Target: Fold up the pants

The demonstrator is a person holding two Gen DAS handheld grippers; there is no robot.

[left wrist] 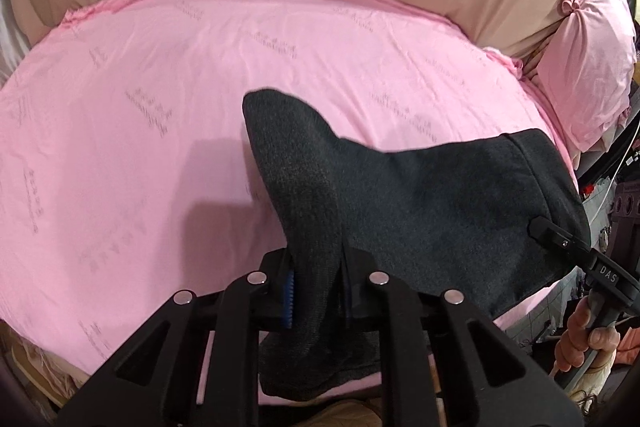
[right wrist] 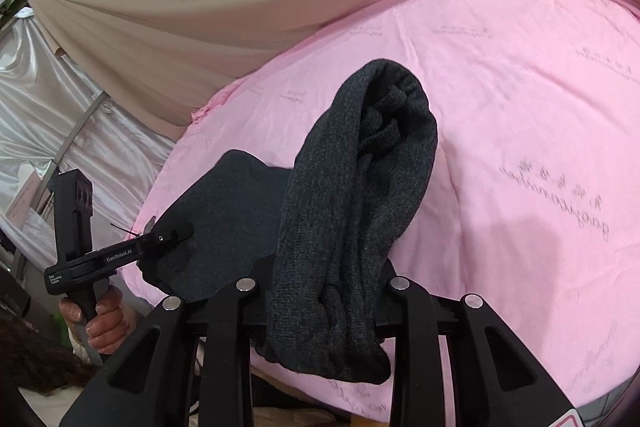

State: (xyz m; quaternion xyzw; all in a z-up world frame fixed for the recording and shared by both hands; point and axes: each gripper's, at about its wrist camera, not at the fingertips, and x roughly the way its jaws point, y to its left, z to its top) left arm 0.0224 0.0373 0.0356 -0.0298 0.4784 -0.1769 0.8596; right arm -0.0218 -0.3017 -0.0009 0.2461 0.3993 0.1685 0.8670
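Item: dark grey pants [left wrist: 440,203], lifted above pink bedsheet [left wrist: 140,107]. Left gripper [left wrist: 316,291] and right gripper [right wrist: 324,291] each clamp 1 bunched edge, likely to spread the cloth for folding.

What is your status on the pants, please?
Both hand-held grippers, left and right, shut on pants. Pants lifted, bunched, over pink sheet. Nothing in the way.

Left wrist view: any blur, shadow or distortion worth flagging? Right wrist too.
Left wrist view: strong fisheye bulge on the pink sheet, its print smeared, and a soft shadow left of the dark pants. Right wrist view: same bulge, dark vignette at the corners, pants sharp, sheet print soft.
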